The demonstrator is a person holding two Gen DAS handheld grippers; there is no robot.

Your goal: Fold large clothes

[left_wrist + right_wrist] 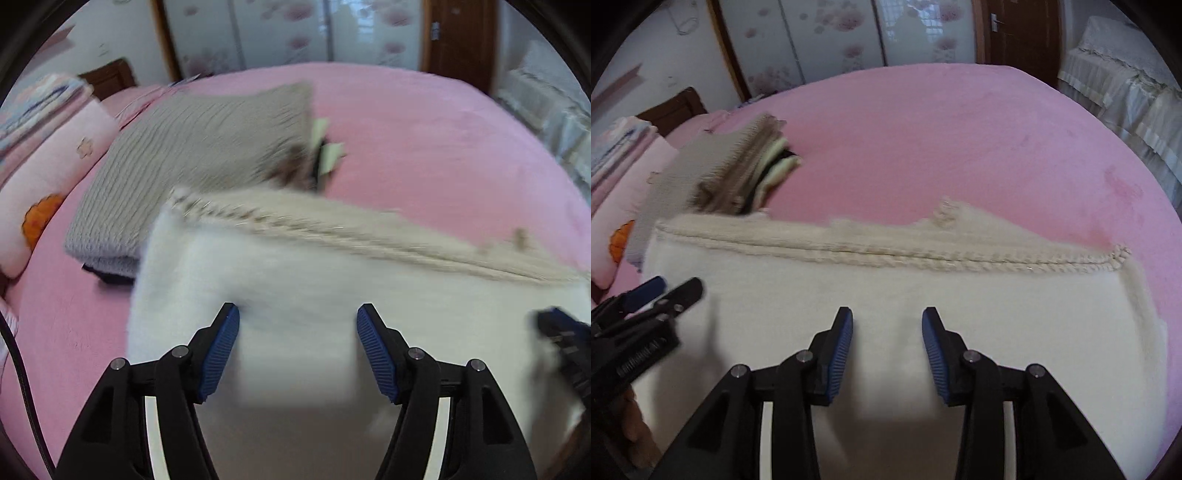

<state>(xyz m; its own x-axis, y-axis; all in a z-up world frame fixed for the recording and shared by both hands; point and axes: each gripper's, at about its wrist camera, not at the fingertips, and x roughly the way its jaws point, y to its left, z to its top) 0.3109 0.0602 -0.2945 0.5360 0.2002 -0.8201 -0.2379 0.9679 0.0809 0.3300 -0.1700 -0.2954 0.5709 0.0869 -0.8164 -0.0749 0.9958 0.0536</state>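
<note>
- Two grippers: the left gripper (298, 319) and the right gripper (887, 321), each with two blue-padded fingers on black arms.
- One cream knit garment (923, 302) lies folded flat on the pink bedspread (942, 140), directly under and ahead of both grippers; its cable-knit ribbed edge (886, 254) runs crosswise just beyond the fingertips.
- One stack of folded clothes (192, 147) sits ahead and to the left of the left gripper, a grey ribbed knit on top, with pale green and dark layers showing at its right edge; how many pieces it holds I cannot tell.
- No containers are in view; the stack and the cream garment rest straight on the bed.
- One pink pillow (48, 177) with an orange patch lies far left of the left gripper.
- Left gripper: jaws wide apart over the cream knit, nothing between the pads, pointing steeply down.
- Right gripper: jaws apart but narrower, clamped on nothing, also angled down at the cream knit.
- In the right wrist view the left gripper shows at the left edge, just beside the right one, above the same garment.
</note>
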